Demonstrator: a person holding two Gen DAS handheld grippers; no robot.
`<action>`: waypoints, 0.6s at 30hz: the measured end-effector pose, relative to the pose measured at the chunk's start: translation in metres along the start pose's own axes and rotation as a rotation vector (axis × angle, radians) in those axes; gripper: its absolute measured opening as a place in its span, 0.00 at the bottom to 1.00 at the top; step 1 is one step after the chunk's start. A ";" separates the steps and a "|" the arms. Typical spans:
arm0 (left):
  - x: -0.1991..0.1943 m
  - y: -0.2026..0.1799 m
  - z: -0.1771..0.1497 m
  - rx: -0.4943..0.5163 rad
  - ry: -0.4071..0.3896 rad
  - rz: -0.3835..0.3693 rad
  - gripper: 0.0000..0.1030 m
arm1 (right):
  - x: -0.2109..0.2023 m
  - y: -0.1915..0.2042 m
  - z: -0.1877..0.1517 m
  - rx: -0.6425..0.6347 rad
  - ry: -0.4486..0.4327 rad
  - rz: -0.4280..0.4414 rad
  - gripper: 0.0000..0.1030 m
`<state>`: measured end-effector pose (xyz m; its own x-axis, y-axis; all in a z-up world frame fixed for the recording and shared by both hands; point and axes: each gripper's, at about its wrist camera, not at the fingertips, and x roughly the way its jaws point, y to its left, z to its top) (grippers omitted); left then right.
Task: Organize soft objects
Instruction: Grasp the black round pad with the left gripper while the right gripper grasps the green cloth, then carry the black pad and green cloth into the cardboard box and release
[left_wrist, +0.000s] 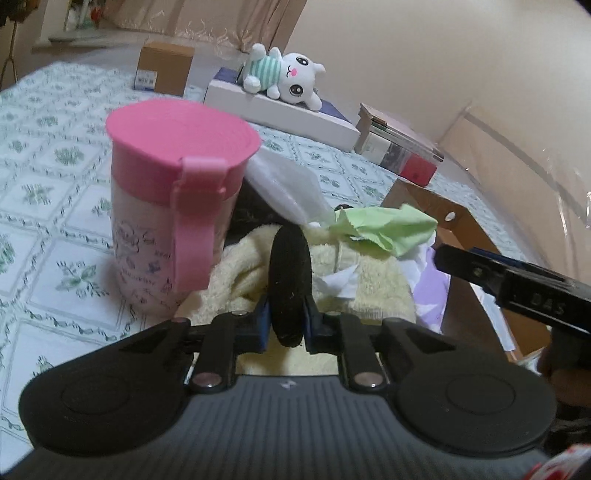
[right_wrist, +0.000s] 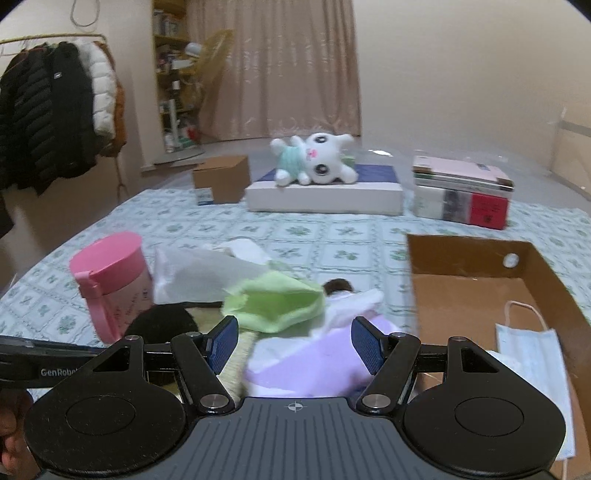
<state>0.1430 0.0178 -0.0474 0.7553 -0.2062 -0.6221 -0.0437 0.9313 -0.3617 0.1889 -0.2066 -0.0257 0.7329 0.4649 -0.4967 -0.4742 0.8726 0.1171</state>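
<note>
Pinching a black soft piece (left_wrist: 290, 280) between left gripper (left_wrist: 286, 325) pads, above a cream towel (left_wrist: 369, 291); right gripper (right_wrist: 293, 341) spread over lilac cloth (right_wrist: 306, 365).

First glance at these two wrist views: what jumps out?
The pink-lidded cup stands on the patterned bedspread at the left edge of a pile of soft things. In the pile, the left gripper is pinched on a black sock lying over a cream towel, with a green cloth on top. Farther back, a white plush toy lies on a flat box.
</note>
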 end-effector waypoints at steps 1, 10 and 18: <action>0.000 0.002 0.000 0.001 0.001 -0.002 0.15 | 0.004 0.001 0.001 -0.001 0.003 0.002 0.66; 0.007 0.005 0.001 -0.002 -0.005 -0.008 0.16 | 0.037 0.010 0.013 -0.061 0.006 -0.023 0.66; 0.012 0.003 0.002 0.023 -0.004 -0.002 0.16 | 0.063 0.027 0.011 -0.183 0.049 -0.054 0.41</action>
<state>0.1535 0.0188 -0.0544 0.7582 -0.2066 -0.6185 -0.0273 0.9376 -0.3467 0.2278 -0.1523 -0.0447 0.7371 0.4062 -0.5401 -0.5188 0.8523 -0.0669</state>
